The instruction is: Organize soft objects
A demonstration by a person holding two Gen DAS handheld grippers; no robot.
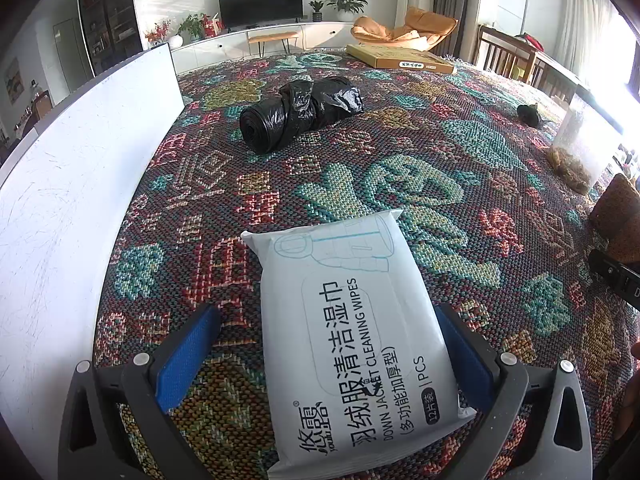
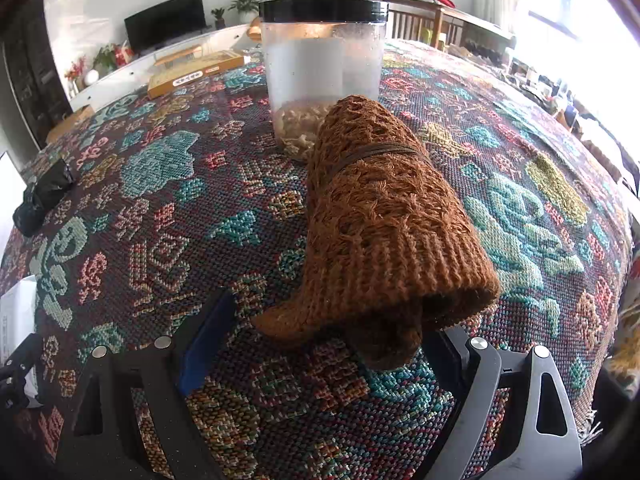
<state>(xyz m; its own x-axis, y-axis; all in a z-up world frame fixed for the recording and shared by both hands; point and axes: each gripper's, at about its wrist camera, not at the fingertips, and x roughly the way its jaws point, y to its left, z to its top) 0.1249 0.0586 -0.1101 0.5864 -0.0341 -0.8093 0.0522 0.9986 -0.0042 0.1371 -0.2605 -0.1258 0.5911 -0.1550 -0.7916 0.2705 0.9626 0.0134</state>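
Observation:
In the left wrist view a white pack of cleaning wipes [image 1: 356, 336] lies on the patterned tablecloth between the fingers of my left gripper [image 1: 326, 346]. The jaws are open; the right pad touches the pack and the left pad stands apart from it. A black roll of bin bags [image 1: 298, 114] lies farther back. In the right wrist view a rolled brown knitted item [image 2: 384, 224], tied with a cord, lies between the open fingers of my right gripper [image 2: 324, 334]. The pads do not press it.
A clear jar with a black lid [image 2: 324, 68] stands just behind the knit roll. A white board [image 1: 68, 184] runs along the left. A flat yellow box [image 1: 400, 58] lies at the far edge. A small black bundle [image 1: 530, 114] lies at the right.

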